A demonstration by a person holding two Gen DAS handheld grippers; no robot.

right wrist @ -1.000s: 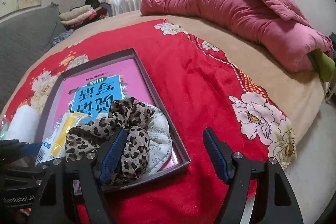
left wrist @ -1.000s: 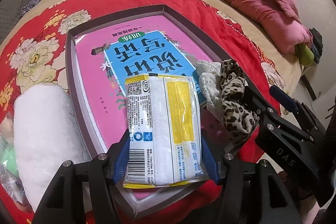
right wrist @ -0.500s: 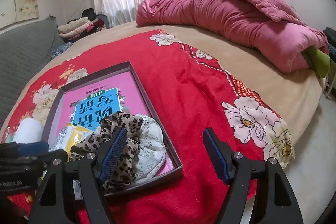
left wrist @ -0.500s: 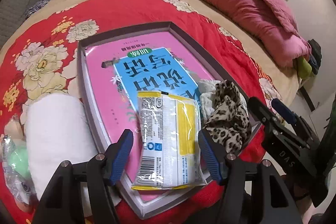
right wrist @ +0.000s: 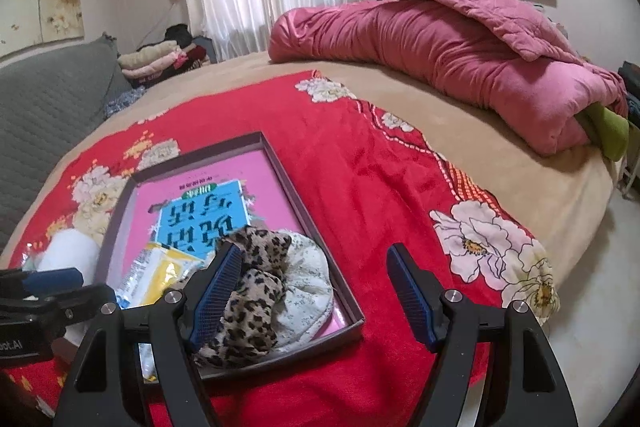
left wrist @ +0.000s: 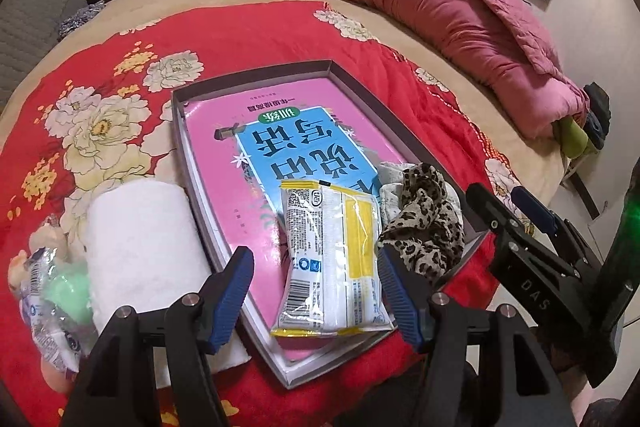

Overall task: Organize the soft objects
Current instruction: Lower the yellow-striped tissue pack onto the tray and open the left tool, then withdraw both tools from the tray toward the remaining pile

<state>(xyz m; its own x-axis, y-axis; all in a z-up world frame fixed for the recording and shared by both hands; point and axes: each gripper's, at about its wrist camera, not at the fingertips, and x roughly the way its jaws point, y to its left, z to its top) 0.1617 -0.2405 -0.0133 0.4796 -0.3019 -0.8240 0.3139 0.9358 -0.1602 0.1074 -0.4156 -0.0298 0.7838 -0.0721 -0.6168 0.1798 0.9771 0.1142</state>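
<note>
A shallow dark box point(left wrist: 178, 131) with a pink book in it lies on the red flowered blanket. A white-and-yellow tissue pack point(left wrist: 334, 259) and a leopard-print cloth point(left wrist: 424, 219) on a white lace cloth lie at the box's near end. My left gripper point(left wrist: 316, 295) is open and empty, just above and behind the pack. My right gripper point(right wrist: 312, 291) is open and empty, near the leopard cloth point(right wrist: 248, 291) and the box's near right corner point(right wrist: 356, 323). A rolled white towel point(left wrist: 140, 251) lies left of the box.
Small plush toys and a plastic-wrapped item point(left wrist: 48, 291) lie beside the towel. A folded pink quilt point(right wrist: 460, 55) lies across the far side of the bed. A stack of folded clothes point(right wrist: 160, 61) sits at the back left. The bed edge point(right wrist: 580, 211) drops off on the right.
My left gripper has opened, let go of the tissue pack in the box, and pulled back and up. My right gripper has also drawn back from the leopard cloth.
</note>
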